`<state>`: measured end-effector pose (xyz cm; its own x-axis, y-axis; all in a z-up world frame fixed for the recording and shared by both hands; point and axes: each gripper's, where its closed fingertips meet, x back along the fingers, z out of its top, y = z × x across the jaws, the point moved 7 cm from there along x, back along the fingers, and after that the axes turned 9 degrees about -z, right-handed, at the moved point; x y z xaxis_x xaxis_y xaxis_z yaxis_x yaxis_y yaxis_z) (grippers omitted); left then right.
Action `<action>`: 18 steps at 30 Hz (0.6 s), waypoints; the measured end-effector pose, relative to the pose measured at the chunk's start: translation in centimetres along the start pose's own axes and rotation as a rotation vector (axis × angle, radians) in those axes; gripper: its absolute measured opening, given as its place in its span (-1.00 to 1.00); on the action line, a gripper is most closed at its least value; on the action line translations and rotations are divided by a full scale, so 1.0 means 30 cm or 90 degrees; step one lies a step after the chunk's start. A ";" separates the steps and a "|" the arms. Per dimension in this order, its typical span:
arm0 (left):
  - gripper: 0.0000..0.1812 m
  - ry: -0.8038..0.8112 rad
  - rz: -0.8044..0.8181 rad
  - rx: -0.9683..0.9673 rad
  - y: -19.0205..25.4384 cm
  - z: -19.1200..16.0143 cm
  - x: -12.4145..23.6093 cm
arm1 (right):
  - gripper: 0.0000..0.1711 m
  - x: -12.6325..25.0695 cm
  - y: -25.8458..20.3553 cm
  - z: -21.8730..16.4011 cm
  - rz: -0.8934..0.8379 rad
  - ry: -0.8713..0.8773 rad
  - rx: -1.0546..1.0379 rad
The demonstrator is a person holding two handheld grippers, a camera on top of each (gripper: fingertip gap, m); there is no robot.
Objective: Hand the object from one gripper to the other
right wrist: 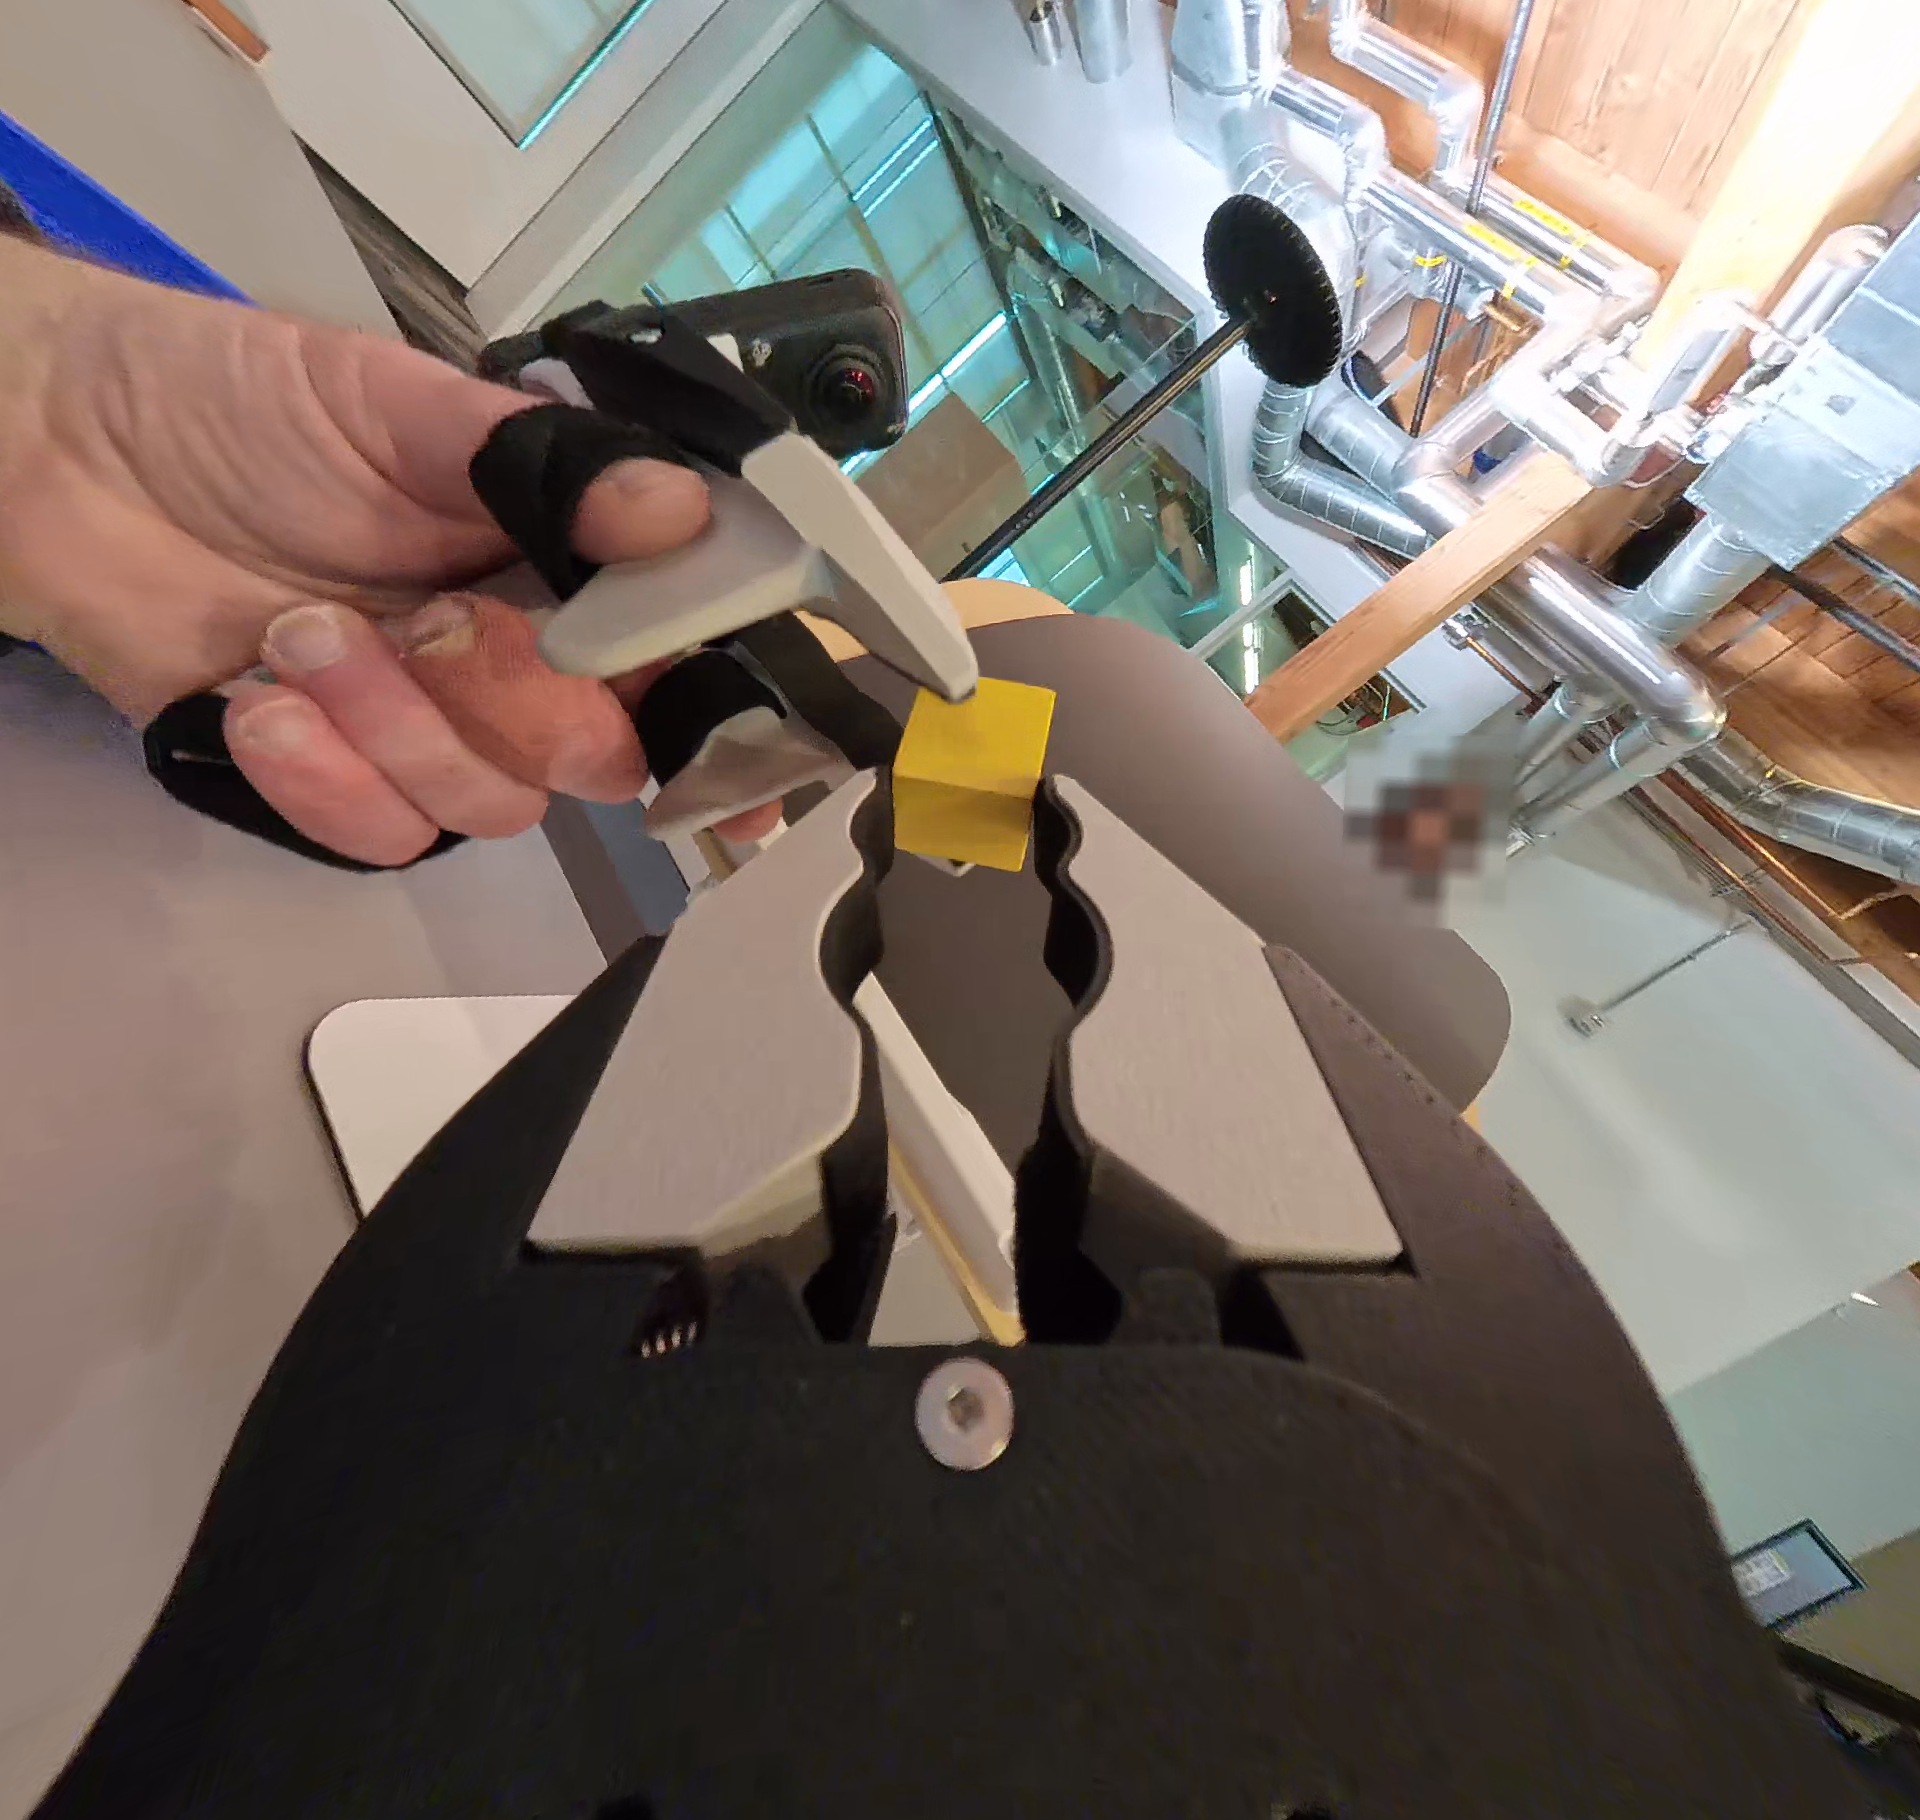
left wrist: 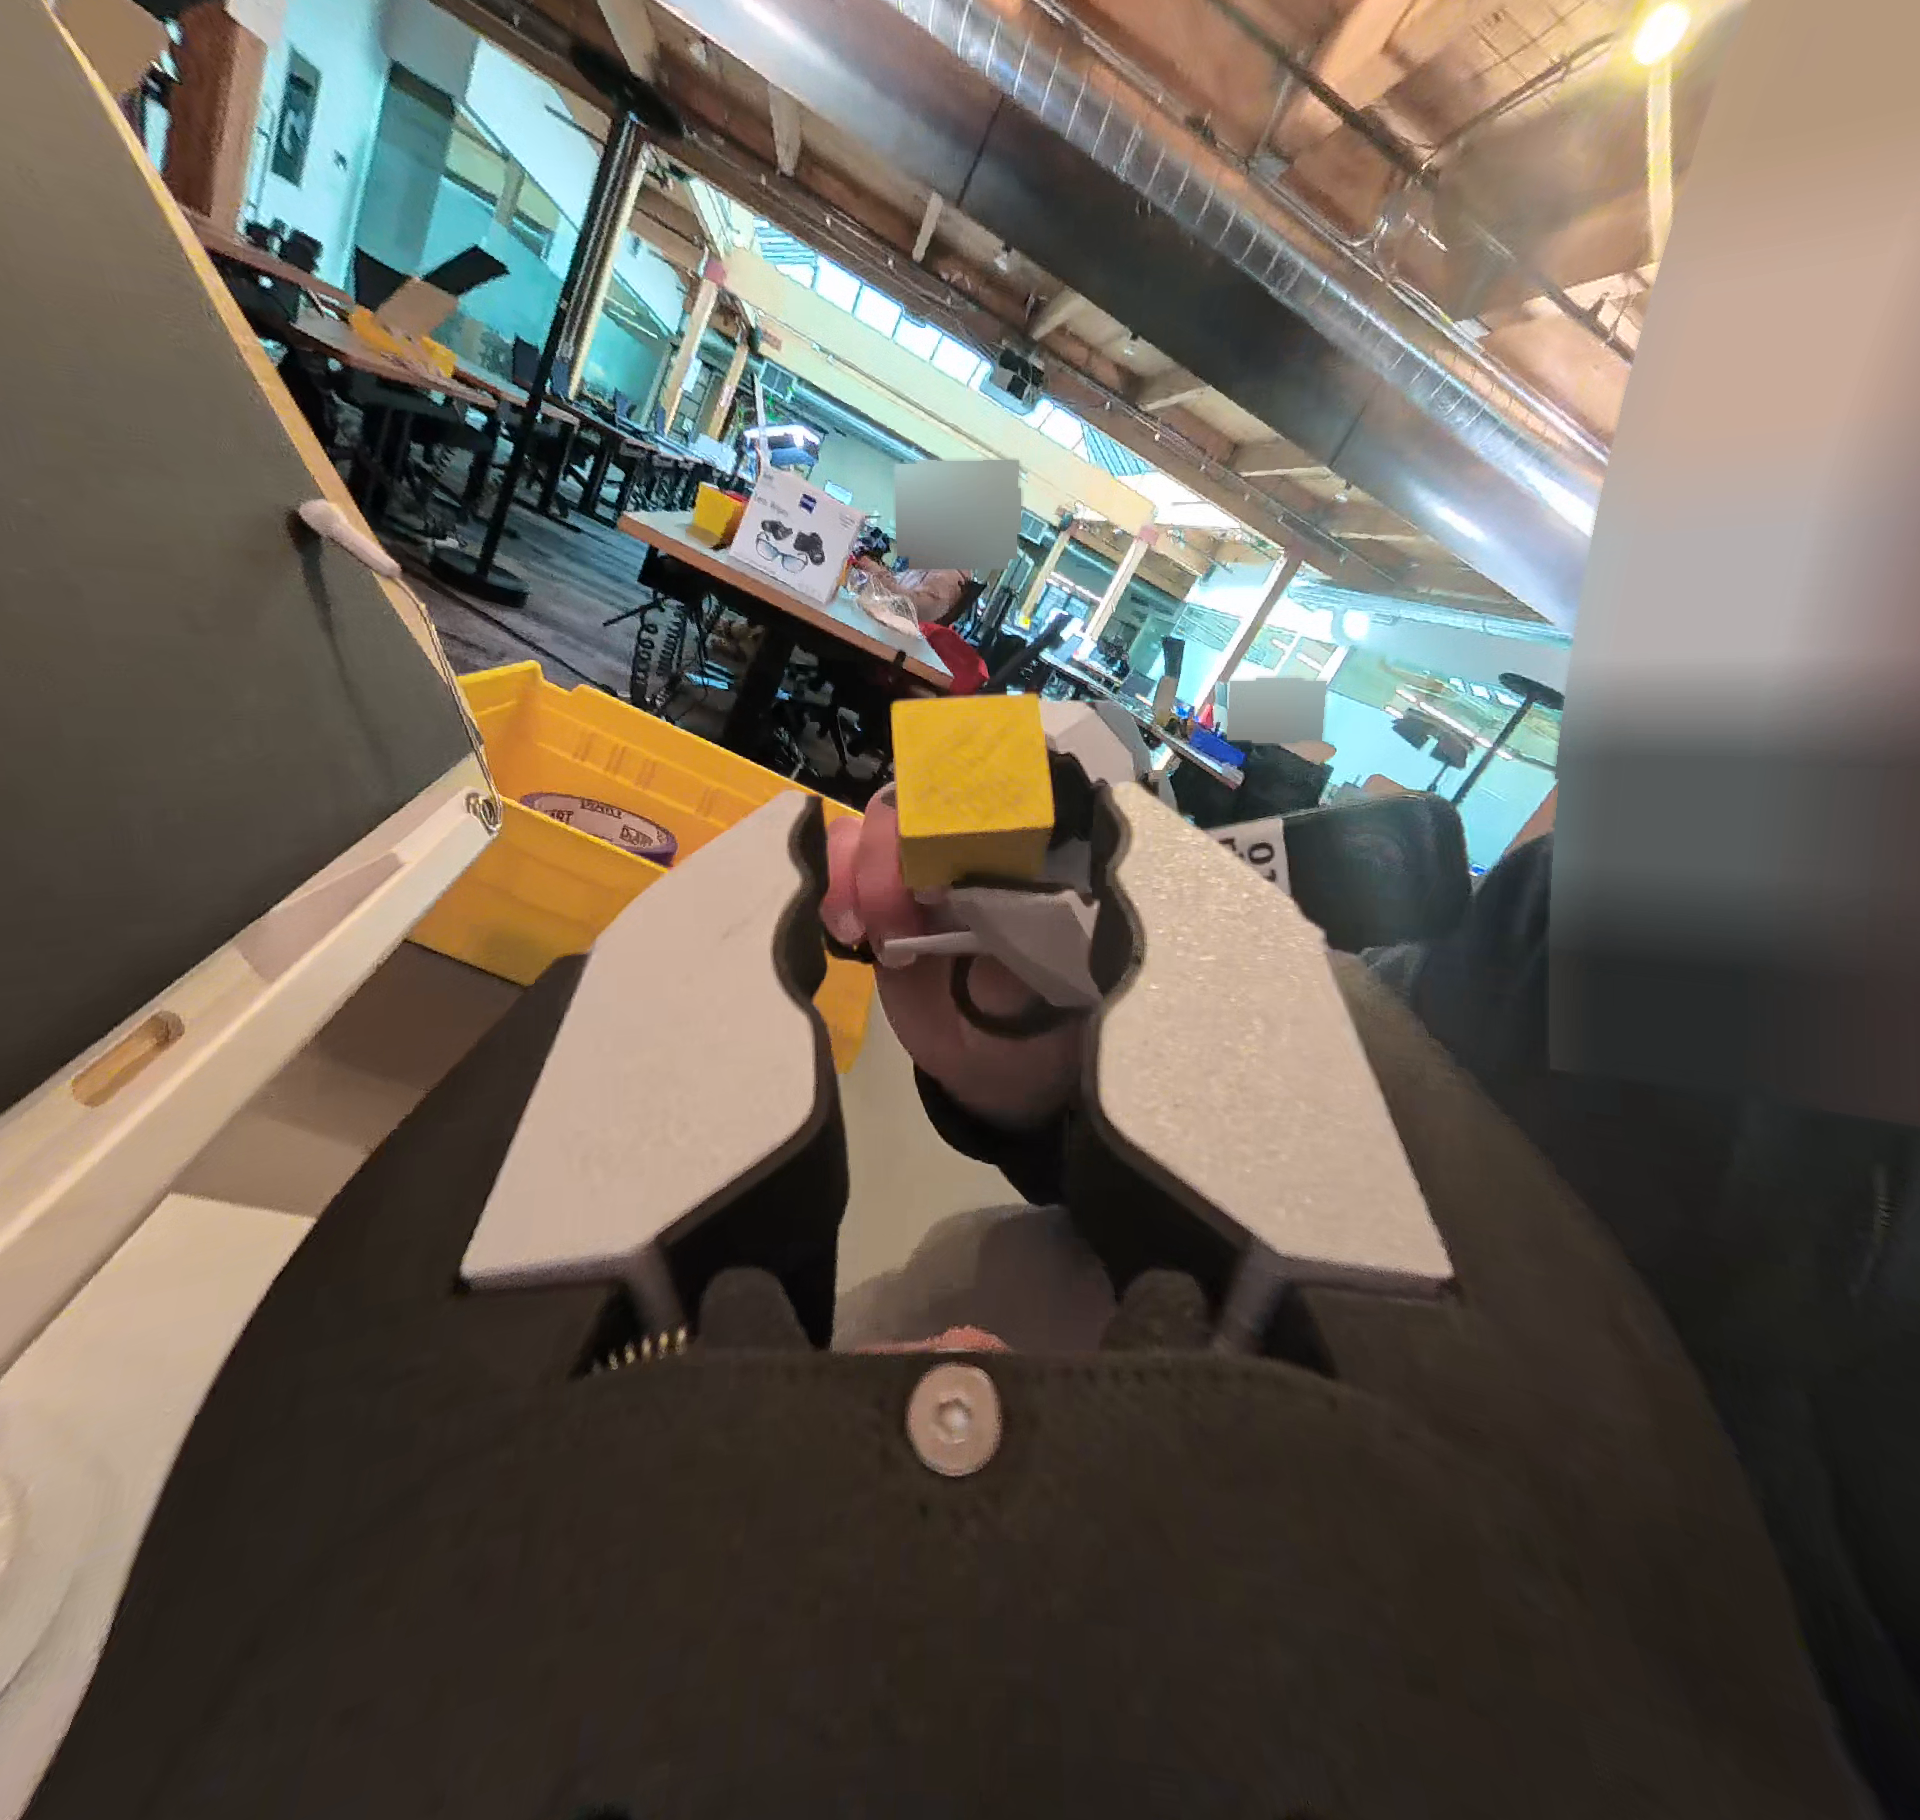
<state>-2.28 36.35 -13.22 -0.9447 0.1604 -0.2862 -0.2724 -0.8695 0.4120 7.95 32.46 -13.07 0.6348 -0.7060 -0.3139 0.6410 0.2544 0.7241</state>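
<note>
Yellow cube [left wrist: 971, 794]: held up in the air between both grippers' tips, resting on nothing.
Yellow bin [left wrist: 582, 762]: below and left of the cube in the left wrist view, well apart from it, with a roll of purple tape [left wrist: 613, 820] inside.
Left hand [right wrist: 260, 544]: left of the cube, strapped to its gripper.
Right gripper [right wrist: 961, 804]: clamped on two opposite side faces of the cube.
Left gripper [left wrist: 966, 809]: spread wider than the cube and straddling it; one tip meets its top edge.
Handling: probably light, rigid painted wood with smooth, perhaps slick faces; not fragile.
Grasp: best on the two free flat faces, squarely and away from the corners, closing before the right gripper lets go.
</note>
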 end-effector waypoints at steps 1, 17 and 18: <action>-0.49 -0.008 0.002 -0.002 -0.003 -0.008 -0.008 | -0.72 -0.001 -0.003 0.000 -0.001 0.000 0.000; -0.31 0.017 -0.005 -0.008 0.021 -0.005 -0.044 | -0.72 0.003 0.032 -0.031 0.131 0.128 -0.445; -0.33 0.019 -0.007 -0.001 0.021 -0.006 -0.050 | -0.72 0.003 0.023 -0.037 0.144 0.130 -0.441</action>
<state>-1.00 35.48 -12.67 -0.9360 0.1555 -0.3159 -0.2819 -0.8685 0.4077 8.92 33.30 -13.27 0.8071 -0.4676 -0.3605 0.5673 0.7833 0.2541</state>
